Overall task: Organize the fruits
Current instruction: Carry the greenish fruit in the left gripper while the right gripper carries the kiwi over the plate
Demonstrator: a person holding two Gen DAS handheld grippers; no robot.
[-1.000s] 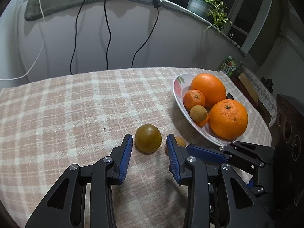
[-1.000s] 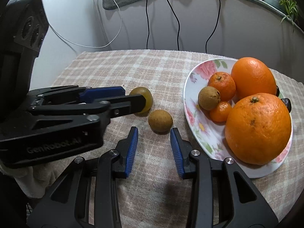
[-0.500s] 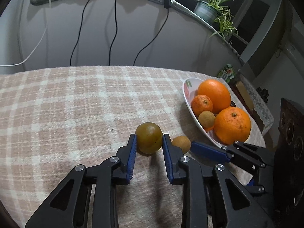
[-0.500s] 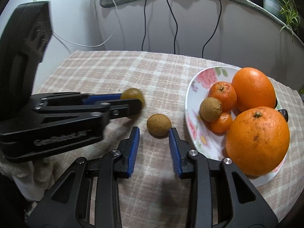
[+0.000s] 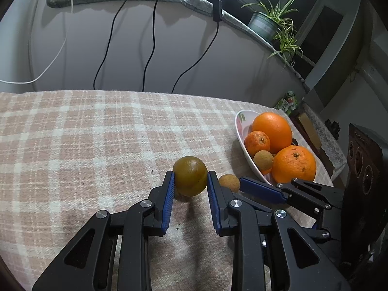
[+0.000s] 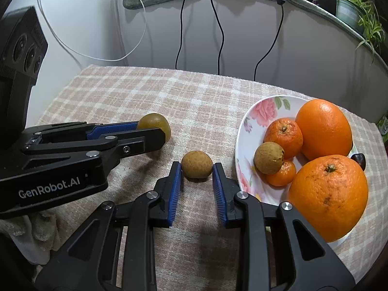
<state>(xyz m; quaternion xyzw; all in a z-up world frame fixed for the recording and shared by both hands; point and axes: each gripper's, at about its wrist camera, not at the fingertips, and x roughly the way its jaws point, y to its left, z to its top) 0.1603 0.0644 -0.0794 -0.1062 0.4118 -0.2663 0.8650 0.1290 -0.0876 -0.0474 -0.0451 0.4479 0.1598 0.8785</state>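
Left gripper [image 5: 190, 181]: jaws have just been closing — a second ago the olive fruit [image 5: 190, 179] sat loose in a wide gap; now both blue pads press its sides. It seems lifted just off the cloth [image 5: 97, 145], a small shadow under it, though I cannot be sure.

Olive fruit: round, smooth, brown-green; held at the pad tips, well left of the plate [image 5: 242, 135].

Right gripper [image 6: 197, 169]: jaws have just been closing too; narrow now, pads flanking the longan [image 6: 197, 167]. The right pad touches; on the left a hairline gap may remain — contact on that side is too fine to tell.

Longan: tan, rough-skinned, resting on the cloth just left of the plate's rim.

Plate: floral, at the right; it already holds two big oranges [image 6: 323, 128], two small mandarins [image 6: 283, 138], another longan [image 6: 268, 157] and a dark fruit [image 6: 358, 157] at the far edge.

What the change means: both loose fruits are now taken up at once, so the reaching is done — judged next is a lift and a short carry right to the plate.

Risk: the plate is crowded; a round fruit set on the pile could roll back over the rim.
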